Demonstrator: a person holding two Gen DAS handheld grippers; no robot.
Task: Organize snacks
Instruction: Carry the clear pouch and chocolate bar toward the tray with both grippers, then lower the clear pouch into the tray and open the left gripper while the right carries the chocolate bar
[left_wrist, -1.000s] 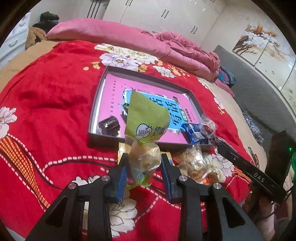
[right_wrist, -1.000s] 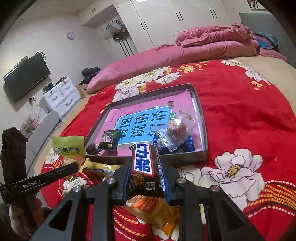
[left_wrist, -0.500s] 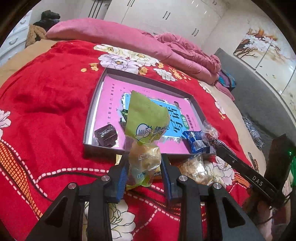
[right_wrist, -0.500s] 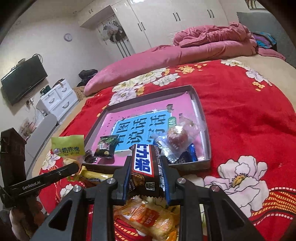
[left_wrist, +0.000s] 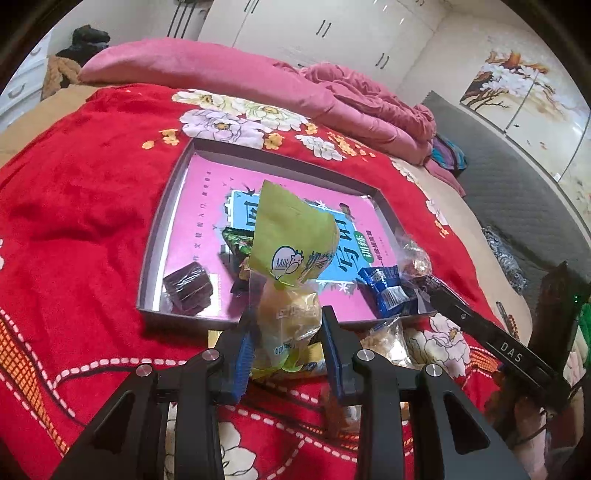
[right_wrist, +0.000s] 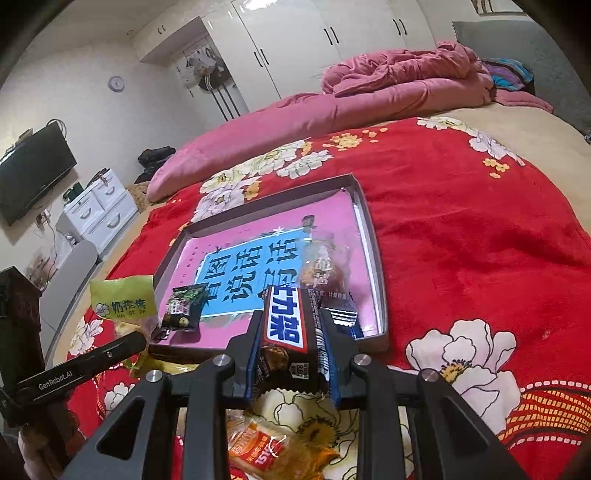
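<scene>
Both grippers hold snacks at the tray's (left_wrist: 155, 236) near edge — left gripper (left_wrist: 288, 343) pinching a milk-candy bag (left_wrist: 291, 258), right gripper (right_wrist: 291, 354) clamping a chocolate bar (right_wrist: 286, 321). Best carry each well past the rim before letting go — low, into bare floor.

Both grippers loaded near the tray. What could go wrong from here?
1. The left gripper pinches the green-topped bag only at its soft lower end; the tall top may flop or slip out.
2. The right gripper holds the Snickers bar close to the tray where a clear-wrapped snack and blue packet already crowd that corner; dropping there may pile up.
</scene>
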